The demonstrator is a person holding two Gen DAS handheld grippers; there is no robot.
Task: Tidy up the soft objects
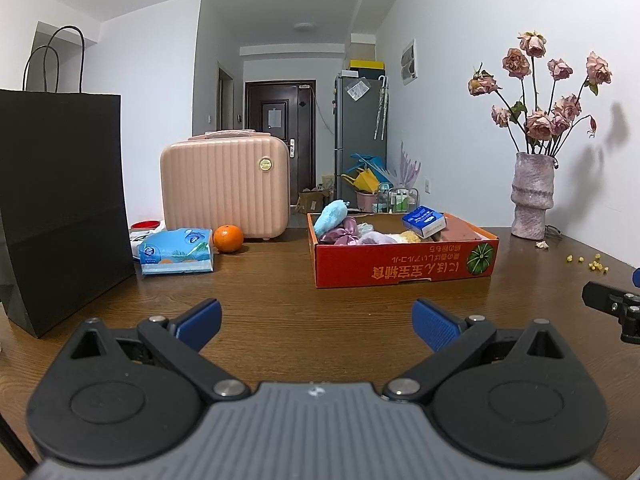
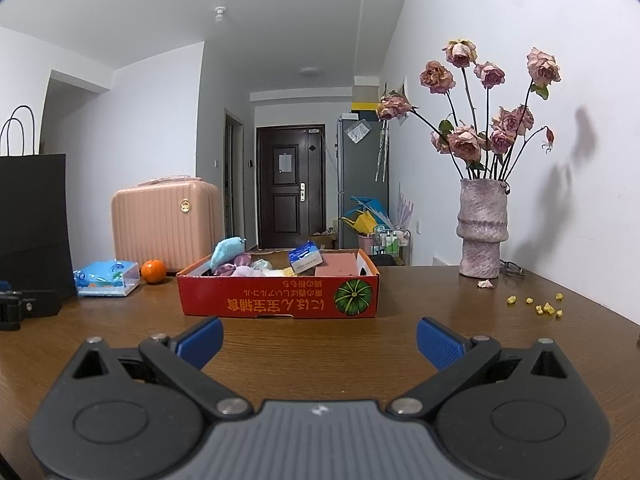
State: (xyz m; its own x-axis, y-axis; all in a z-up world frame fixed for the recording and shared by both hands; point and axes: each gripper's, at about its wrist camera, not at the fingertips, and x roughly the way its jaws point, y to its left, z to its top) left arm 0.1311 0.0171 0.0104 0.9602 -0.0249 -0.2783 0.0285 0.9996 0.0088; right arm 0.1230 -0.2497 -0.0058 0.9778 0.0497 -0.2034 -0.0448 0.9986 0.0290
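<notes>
A red cardboard box (image 1: pixel 404 266) (image 2: pixel 276 300) sits on the wooden table. It holds a light blue plush (image 1: pixel 331 216) (image 2: pixel 227 251), purple satin scrunchies (image 1: pixel 346 232) (image 2: pixel 230 268), a blue tissue pack (image 1: pixel 424 221) (image 2: pixel 305 258) and other soft items. A blue tissue package (image 1: pixel 176 251) (image 2: pixel 106 278) lies on the table left of the box. My left gripper (image 1: pixel 318 322) is open and empty, short of the box. My right gripper (image 2: pixel 320 340) is open and empty, just in front of the box.
A black paper bag (image 1: pixel 60 200) stands at the left. A pink suitcase (image 1: pixel 224 184) and an orange (image 1: pixel 228 239) sit behind the tissue package. A vase of dried roses (image 2: pixel 482 228) stands at the right, with yellow crumbs (image 2: pixel 544 307) on the table near it.
</notes>
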